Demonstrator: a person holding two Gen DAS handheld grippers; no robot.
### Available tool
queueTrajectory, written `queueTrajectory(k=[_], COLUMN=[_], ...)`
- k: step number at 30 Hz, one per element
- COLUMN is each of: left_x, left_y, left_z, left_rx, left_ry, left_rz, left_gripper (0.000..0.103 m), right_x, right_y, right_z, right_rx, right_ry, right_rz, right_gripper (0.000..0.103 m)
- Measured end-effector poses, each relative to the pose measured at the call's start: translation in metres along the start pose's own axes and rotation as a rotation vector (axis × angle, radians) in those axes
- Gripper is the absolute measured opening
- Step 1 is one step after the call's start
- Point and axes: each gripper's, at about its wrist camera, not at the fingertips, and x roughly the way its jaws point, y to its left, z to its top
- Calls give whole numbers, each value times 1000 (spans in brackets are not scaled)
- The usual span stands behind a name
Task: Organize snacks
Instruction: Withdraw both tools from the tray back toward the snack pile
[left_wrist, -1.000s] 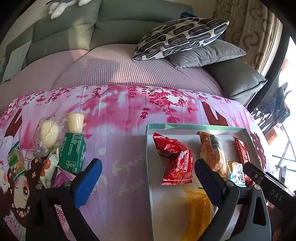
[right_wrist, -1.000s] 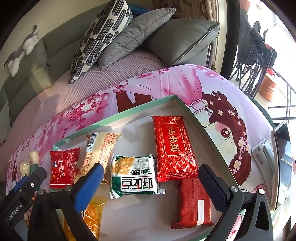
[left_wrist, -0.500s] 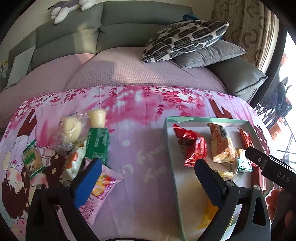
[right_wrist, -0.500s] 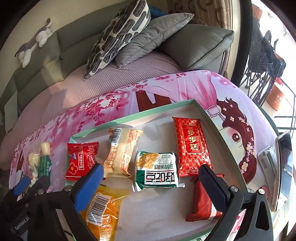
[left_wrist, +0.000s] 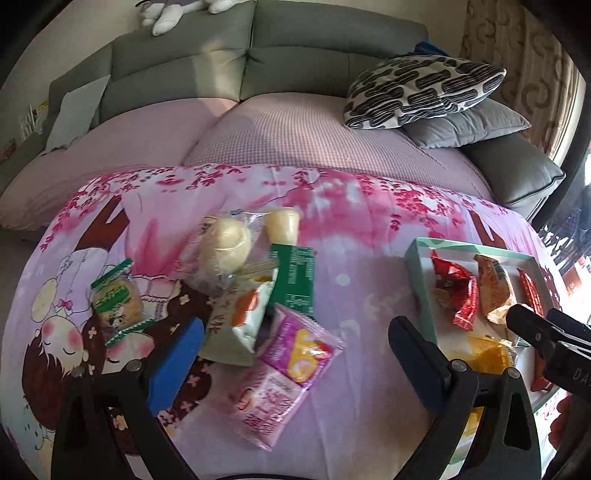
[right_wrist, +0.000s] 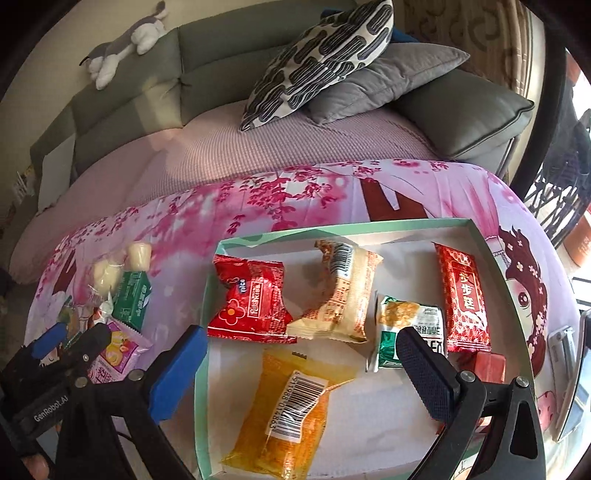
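Observation:
A green-rimmed tray (right_wrist: 369, 225) holds several snacks: a red packet (right_wrist: 255, 302), a beige packet (right_wrist: 340, 295), a green-and-white packet (right_wrist: 406, 321), a long red packet (right_wrist: 465, 299) and an orange packet (right_wrist: 291, 406). My right gripper (right_wrist: 301, 343) hangs open over the tray's left half with nothing in it. Left of the tray (left_wrist: 417, 273) lies a loose pile: a pink packet (left_wrist: 299, 343), a green packet (left_wrist: 295, 280), a white-and-orange packet (left_wrist: 240, 317), a wrapped bun (left_wrist: 225, 243) and a jelly cup (left_wrist: 282, 225). My left gripper (left_wrist: 295, 343) stands open above the pink packet, holding nothing.
A green-edged biscuit packet (left_wrist: 116, 299) lies apart at the pile's left. A phone on a stand (right_wrist: 565, 369) sits right of the tray. Behind the pink-clothed table are a grey sofa (left_wrist: 258, 66), patterned pillow (left_wrist: 424, 88) and plush toy (right_wrist: 125, 40).
My left gripper has swung left from the tray to above the loose pile. My right gripper has drawn back and left over the tray, so the orange packet now shows fully.

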Motion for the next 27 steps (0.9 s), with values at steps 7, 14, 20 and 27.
queueTrajectory(k=[7, 14, 20, 27], left_x=[0, -6, -7, -4], left_y=[24, 60, 101, 139], left_z=[-3, -4, -7, -16], left_rx=[-19, -83, -167, -243], left_ry=[15, 6, 12, 26], left_rz=[21, 51, 84, 120], left_gripper=[100, 100, 100, 100], right_x=[4, 19, 20, 28], right_y=[27, 62, 92, 125], right_z=[-3, -11, -16, -25], right_rx=[-47, -125, -177, -236], right_ry=[5, 43, 41, 67], right_rz=[36, 37, 56, 79], right_gripper=[103, 103, 103, 103])
